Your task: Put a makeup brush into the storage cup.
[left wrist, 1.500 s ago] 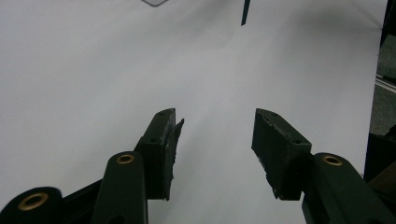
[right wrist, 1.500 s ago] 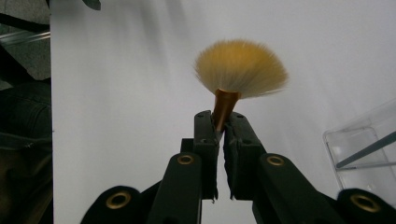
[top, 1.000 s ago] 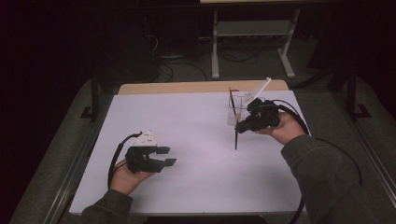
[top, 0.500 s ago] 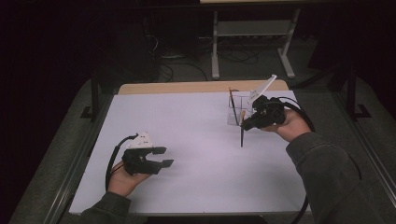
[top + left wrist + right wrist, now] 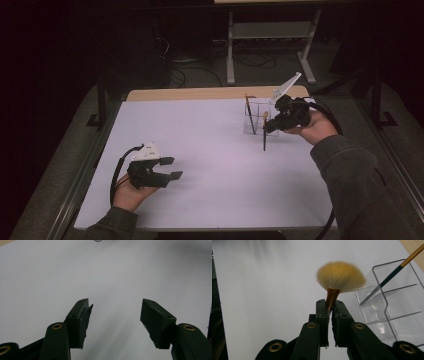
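left gripper (image 5: 172, 168): resting low over the near-left part of the table, jaws spread wide, gripping nothing; in the left gripper view (image 5: 115, 315), looking out between its two black pads onto bare white surface.
left hand (image 5: 131, 192): coming in from the bottom edge, wrapping round the gripper body, cable looping at its left.
right gripper (image 5: 265, 126): hovering at the far-right part of the table, just beside the organiser, jaws clenched on the brush's copper ferrule; in the right gripper view (image 5: 330, 308), pads pressing together with the ferrule pinched between them.
right hand (image 5: 316, 127): holding the gripper body, grey sleeve trailing toward the bottom right.
fan brush (image 5: 340, 276): standing upright in the right gripper, pale tan bristles fanning out above the pads; in the high view (image 5: 264, 137), dark handle hanging down toward the table, tip contact impossible to tell.
clear organiser (image 5: 392, 307): sitting at the far-right of the table, dividers splitting it into compartments.
second brush (image 5: 392, 275): leaning tilted inside the organiser, dark shaft with a golden upper end.
table (image 5: 210, 140): lying under a white sheet, wooden strip showing along the far edge.
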A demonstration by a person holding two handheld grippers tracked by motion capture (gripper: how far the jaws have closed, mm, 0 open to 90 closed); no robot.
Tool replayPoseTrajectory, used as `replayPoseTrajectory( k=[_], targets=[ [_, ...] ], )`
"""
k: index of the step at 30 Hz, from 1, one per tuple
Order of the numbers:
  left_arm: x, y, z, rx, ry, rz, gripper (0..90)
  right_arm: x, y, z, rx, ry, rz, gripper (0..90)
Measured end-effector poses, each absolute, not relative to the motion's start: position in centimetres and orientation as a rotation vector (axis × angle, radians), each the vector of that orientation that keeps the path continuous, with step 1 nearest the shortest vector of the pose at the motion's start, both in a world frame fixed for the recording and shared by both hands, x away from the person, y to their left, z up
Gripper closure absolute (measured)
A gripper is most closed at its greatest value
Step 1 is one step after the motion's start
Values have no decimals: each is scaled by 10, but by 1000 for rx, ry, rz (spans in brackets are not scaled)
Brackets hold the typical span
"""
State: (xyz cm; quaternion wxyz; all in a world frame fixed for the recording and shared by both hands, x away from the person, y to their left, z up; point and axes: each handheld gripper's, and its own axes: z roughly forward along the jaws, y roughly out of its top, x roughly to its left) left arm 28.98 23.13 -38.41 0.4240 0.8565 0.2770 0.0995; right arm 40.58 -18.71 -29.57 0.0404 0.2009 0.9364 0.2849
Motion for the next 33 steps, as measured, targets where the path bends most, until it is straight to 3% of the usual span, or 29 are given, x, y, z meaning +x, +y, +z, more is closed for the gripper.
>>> replayPoseTrajectory(
  k=[33],
  targets=[
    [289, 238, -385, 2135, 696, 270, 386, 438, -194, -262, 681, 2814, 825, 830]
  ],
)
